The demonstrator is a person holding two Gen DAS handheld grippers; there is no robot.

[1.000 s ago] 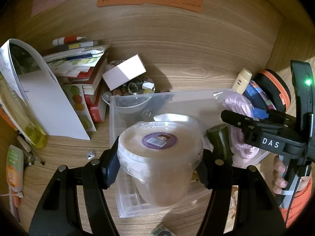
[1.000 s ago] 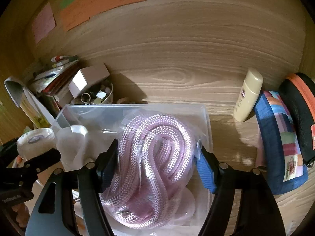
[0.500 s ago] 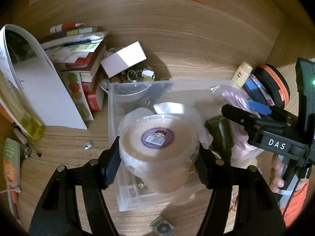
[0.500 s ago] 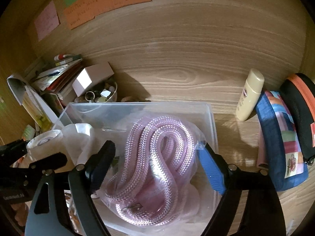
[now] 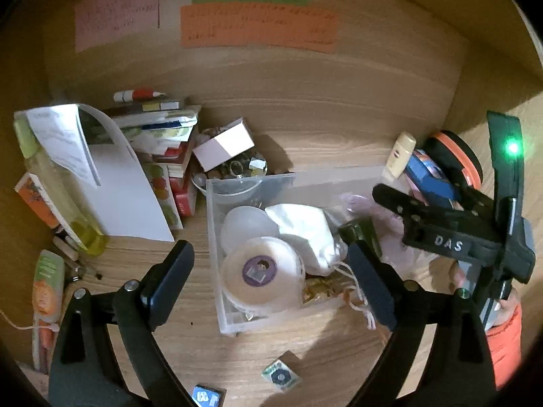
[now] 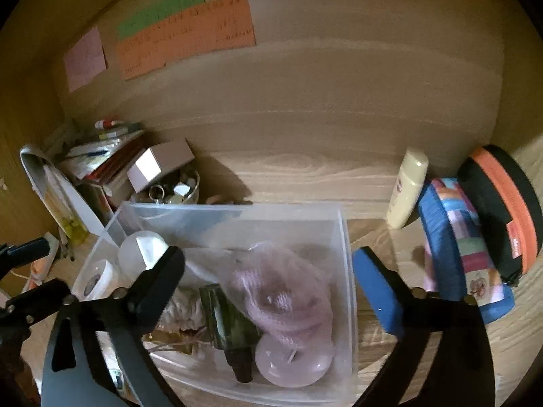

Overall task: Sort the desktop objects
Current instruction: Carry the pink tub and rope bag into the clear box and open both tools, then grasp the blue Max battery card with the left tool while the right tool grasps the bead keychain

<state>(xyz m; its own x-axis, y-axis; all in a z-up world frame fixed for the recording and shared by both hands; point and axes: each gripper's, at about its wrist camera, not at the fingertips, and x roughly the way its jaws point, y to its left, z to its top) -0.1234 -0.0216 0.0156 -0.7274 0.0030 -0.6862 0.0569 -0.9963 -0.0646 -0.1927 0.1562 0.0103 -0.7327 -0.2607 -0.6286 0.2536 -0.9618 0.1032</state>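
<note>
A clear plastic bin (image 5: 217, 203) (image 6: 346, 234) sits on the wooden desk. Inside it lie a white lidded tub with a purple label (image 5: 259, 276) (image 6: 96, 276), a bagged pink rope (image 6: 281, 291), a white cloth pouch (image 5: 302, 230) and a dark green bottle (image 6: 227, 322). My left gripper (image 5: 268, 283) is open and empty above the tub. My right gripper (image 6: 268, 288) is open and empty above the rope; it also shows in the left wrist view (image 5: 441, 234).
Books and papers (image 5: 149, 135) are stacked at the left by a bowl of trinkets (image 5: 237, 169) with a white box (image 5: 224, 144) on it. A cream bottle (image 6: 407, 186), patchwork pouch (image 6: 458, 247) and orange-black case (image 6: 502, 203) stand at the right. Small cards (image 5: 280, 374) lie in front.
Both grippers opened and pulled back upward. The tub, held by the left gripper, now sits in the bin. The bagged rope, held by the right gripper, now lies in the bin.
</note>
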